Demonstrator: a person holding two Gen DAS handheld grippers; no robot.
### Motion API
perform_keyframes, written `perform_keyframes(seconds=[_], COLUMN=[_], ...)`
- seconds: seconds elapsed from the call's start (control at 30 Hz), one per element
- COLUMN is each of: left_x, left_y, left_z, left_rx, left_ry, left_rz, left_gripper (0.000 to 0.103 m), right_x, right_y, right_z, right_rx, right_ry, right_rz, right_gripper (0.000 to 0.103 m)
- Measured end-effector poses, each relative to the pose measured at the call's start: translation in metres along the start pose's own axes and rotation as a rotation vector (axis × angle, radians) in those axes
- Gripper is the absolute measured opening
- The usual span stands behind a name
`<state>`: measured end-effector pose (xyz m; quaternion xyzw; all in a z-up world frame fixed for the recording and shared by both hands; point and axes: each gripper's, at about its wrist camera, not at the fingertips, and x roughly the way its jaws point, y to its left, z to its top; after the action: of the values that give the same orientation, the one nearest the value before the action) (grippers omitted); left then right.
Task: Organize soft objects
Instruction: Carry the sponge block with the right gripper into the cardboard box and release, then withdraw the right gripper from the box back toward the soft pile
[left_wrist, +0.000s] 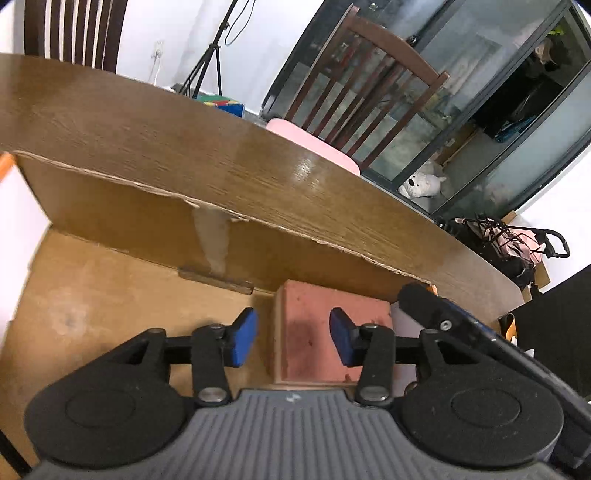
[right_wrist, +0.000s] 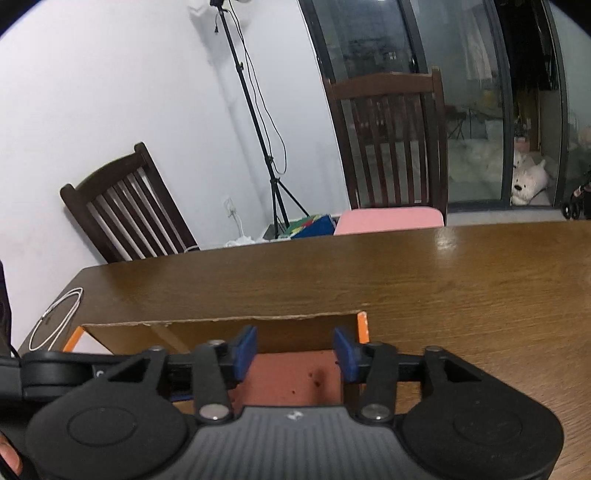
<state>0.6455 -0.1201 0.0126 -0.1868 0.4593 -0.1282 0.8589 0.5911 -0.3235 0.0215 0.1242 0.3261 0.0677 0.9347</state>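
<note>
The left gripper (left_wrist: 293, 338) points forward and down into a cardboard box (left_wrist: 110, 206), its jaws spread wide with nothing between the blue pads (left_wrist: 242, 341). The pads hang above the box floor, near the far wall. The right gripper (right_wrist: 295, 352) sits just beside it, to the right; its black finger (left_wrist: 436, 310) crosses the lower right of the left wrist view, near the same wall. Its jaws are likewise parted wide and grip nothing, its blue pads (right_wrist: 245, 350) level with the box's torn rim. A fingertip (right_wrist: 9, 456) of the person shows at the bottom left edge of the right wrist view.
</note>
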Motion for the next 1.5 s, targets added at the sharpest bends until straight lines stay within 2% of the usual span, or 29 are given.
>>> perform_keyframes(seconds=[0.07, 0.13, 0.2, 0.27, 0.33, 0.4, 0.5, 0.57, 0.67, 0.73, 0.83, 0.93, 1.07, 1.17, 1.3, 1.4, 1.5], left_x=[-0.021, -0.049, -0.074, -0.105, -0.141, -0.172, -0.217, -0.245, -0.276, -0.293, -0.309, -0.317, -0.319, -0.323, -0.317, -0.310, -0.300], left_y=[0.000, 0.001, 0.001, 0.001, 0.006, 0.005, 0.004, 0.011, 0.021, 0.032, 0.044, 0.053, 0.062, 0.063, 0.063, 0.058, 0.054], left_z=[-0.006, -0.015, -0.026, -0.041, -0.059, -0.078, -0.118, -0.148, -0.193, -0.229, -0.279, -0.320, -0.356, -0.365, -0.364, -0.366, -0.366], left_rx=[0.014, 0.046, 0.076, 0.111, 0.157, 0.212, 0.292, 0.320, 0.330, 0.320, 0.265, 0.250, 0.196, 0.157, 0.119, 0.122, 0.146], left_ry=[-0.033, -0.081, -0.113, -0.140, -0.182, -0.242, -0.344, -0.403, -0.480, -0.555, -0.657, -0.692, -0.727, -0.755, -0.841, -0.833, -0.808], left_rz=[0.001, -0.014, -0.012, 0.004, 0.017, 0.049, 0.125, 0.162, 0.181, 0.182, 0.230, 0.280, 0.373, 0.397, 0.415, 0.419, 0.442], left_gripper=[0.049, 0.062, 0.065, 0.068, 0.079, 0.084, 0.091, 0.096, 0.101, 0.103, 0.103, 0.103, 0.103, 0.103, 0.103, 0.103, 0.103], right_x=[-0.012, -0.027, -0.046, -0.066, -0.090, -0.114, -0.148, -0.170, -0.207, -0.232, -0.261, -0.283, -0.296, -0.306, -0.323, -0.340, -0.358], right_y=[0.004, 0.009, 0.016, 0.022, 0.028, 0.034, 0.043, 0.047, 0.050, 0.050, 0.044, 0.035, 0.020, 0.015, 0.009, -0.004, -0.023], right_z=[0.000, -0.002, -0.007, -0.013, -0.023, -0.036, -0.060, -0.078, -0.111, -0.138, -0.174, -0.209, -0.246, -0.269, -0.288, -0.296, -0.297], right_rx=[-0.006, -0.025, -0.051, -0.065, -0.061, -0.068, -0.091, -0.113, -0.156, -0.191, -0.236, -0.254, -0.206, -0.218, -0.311, -0.348, -0.385], right_ry=[-0.023, -0.045, -0.071, -0.106, -0.138, -0.167, -0.201, -0.220, -0.269, -0.311, -0.363, -0.404, -0.416, -0.429, -0.476, -0.528, -0.580], right_rz=[-0.002, 0.001, 0.013, 0.025, 0.031, 0.054, 0.080, 0.095, 0.113, 0.131, 0.174, 0.226, 0.277, 0.294, 0.298, 0.280, 0.227], right_gripper=[0.057, 0.058, 0.061, 0.064, 0.067, 0.069, 0.078, 0.078, 0.084, 0.095, 0.095, 0.103, 0.103, 0.103, 0.103, 0.103, 0.103])
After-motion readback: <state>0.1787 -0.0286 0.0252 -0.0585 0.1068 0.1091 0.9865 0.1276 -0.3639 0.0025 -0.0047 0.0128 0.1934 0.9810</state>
